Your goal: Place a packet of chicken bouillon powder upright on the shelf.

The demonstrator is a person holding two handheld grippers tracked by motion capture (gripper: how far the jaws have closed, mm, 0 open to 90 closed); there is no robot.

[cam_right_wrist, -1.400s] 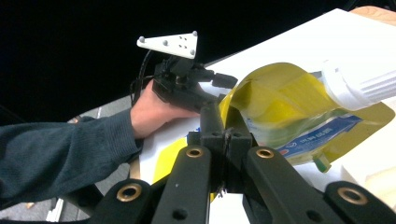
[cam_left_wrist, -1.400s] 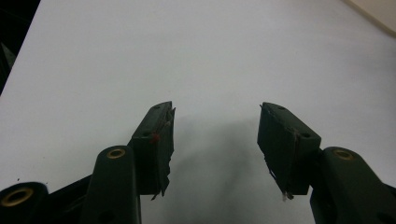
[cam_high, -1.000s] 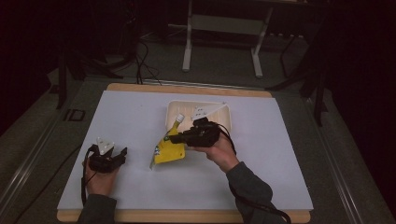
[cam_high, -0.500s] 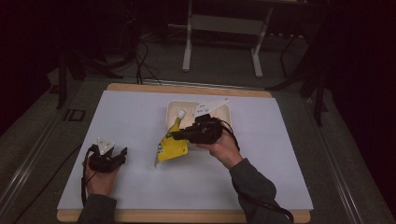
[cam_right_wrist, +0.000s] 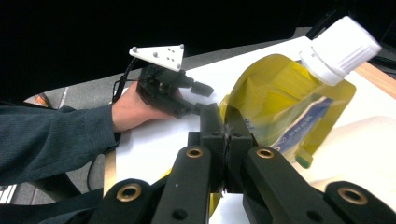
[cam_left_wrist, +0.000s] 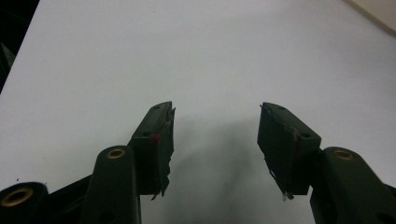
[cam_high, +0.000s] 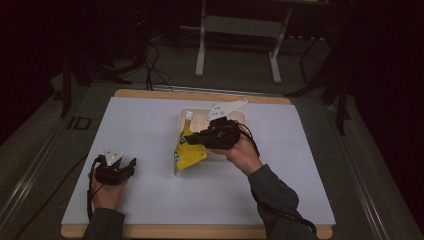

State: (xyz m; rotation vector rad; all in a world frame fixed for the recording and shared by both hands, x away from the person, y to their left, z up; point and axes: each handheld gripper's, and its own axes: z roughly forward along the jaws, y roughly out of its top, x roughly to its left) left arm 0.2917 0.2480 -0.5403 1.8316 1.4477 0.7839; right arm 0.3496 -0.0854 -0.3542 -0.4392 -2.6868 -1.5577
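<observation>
My left gripper [cam_high: 116,169] was a black block topped at twelve o'clock by a pale grey three-cornered plate, with a black cable looping off at nine o'clock. In the left gripper view its jaws were dark slabs on arms with brass-ringed pivot holes; a red fleck marked the pad [cam_left_wrist: 159,137] at nine o'clock. My right gripper [cam_right_wrist: 226,135] had the same black arms and brass rings, and a black cable trailed past the wrist. Both sleeves [cam_high: 278,200] were dark blue-grey.
</observation>
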